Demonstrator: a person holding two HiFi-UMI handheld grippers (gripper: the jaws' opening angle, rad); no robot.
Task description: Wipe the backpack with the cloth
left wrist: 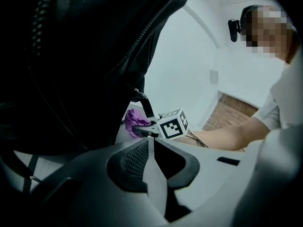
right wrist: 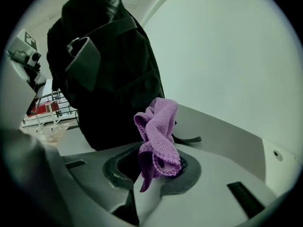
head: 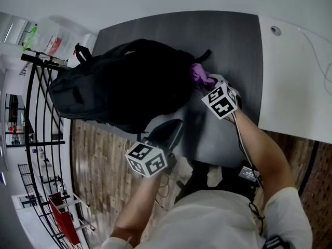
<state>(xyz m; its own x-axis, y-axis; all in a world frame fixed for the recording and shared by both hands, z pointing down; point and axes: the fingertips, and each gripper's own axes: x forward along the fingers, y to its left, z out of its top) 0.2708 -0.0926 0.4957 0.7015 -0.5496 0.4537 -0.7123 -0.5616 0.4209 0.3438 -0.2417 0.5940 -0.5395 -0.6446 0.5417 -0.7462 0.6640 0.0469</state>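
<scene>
Black backpack (head: 124, 84), soft fabric, bulging, lies across the dark grey table (head: 233, 40). A zip run shows in the left gripper view; contents can't be seen. R gripper (right wrist: 154, 167) pinches the crumpled purple cloth (right wrist: 158, 136), knobbly weave, at the pack's right end. L gripper (left wrist: 150, 150) sits by the pack's near edge, jaws pressed together, nothing btwn them.

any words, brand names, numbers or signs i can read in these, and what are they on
No text can be read in any view.
backpack: no brand or label shows.
marker cubes: black-and-white square patterns only, no letters.
cloth: plain purple, no tag seen.
shelf packages: print too small and blurred to read.
</scene>
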